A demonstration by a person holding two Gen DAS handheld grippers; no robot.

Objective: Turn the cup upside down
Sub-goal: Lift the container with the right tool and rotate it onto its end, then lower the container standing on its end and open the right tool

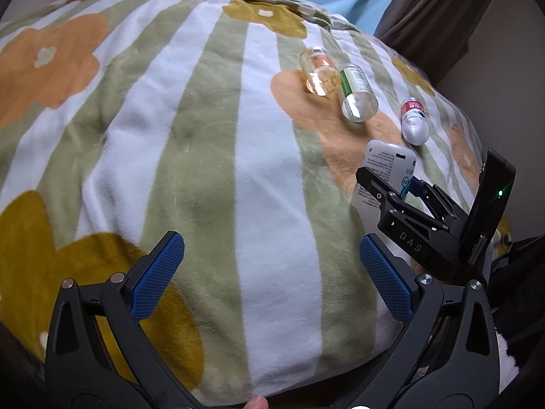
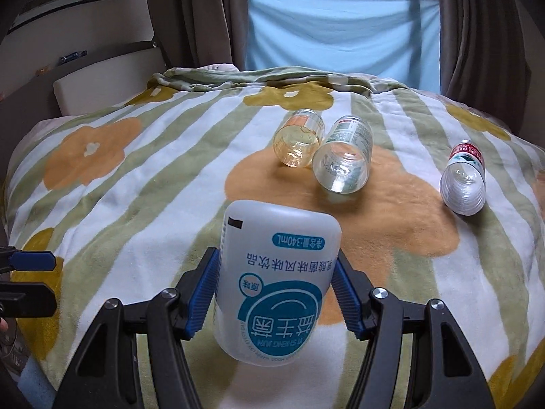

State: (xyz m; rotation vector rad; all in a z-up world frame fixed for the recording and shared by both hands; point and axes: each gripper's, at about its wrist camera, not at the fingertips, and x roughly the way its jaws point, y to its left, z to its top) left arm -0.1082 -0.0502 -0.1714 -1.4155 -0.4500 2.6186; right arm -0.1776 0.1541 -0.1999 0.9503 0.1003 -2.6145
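Note:
A white plastic cup [image 2: 276, 283] with blue printed text is held between the blue pads of my right gripper [image 2: 276, 293], shut on it. Its text reads upside down and its flat closed end points up and away, above the blanket. The same cup [image 1: 388, 163] shows in the left wrist view at the right, in the right gripper [image 1: 391, 187]. My left gripper [image 1: 272, 272] is open and empty, low over the blanket's near part.
A striped flower-print blanket [image 2: 136, 187] covers the bed. A yellowish clear bottle [image 2: 299, 141], a clear green-labelled bottle [image 2: 344, 163] and a red-labelled water bottle [image 2: 465, 180] lie on their sides beyond the cup. Curtains and a blue cloth hang behind.

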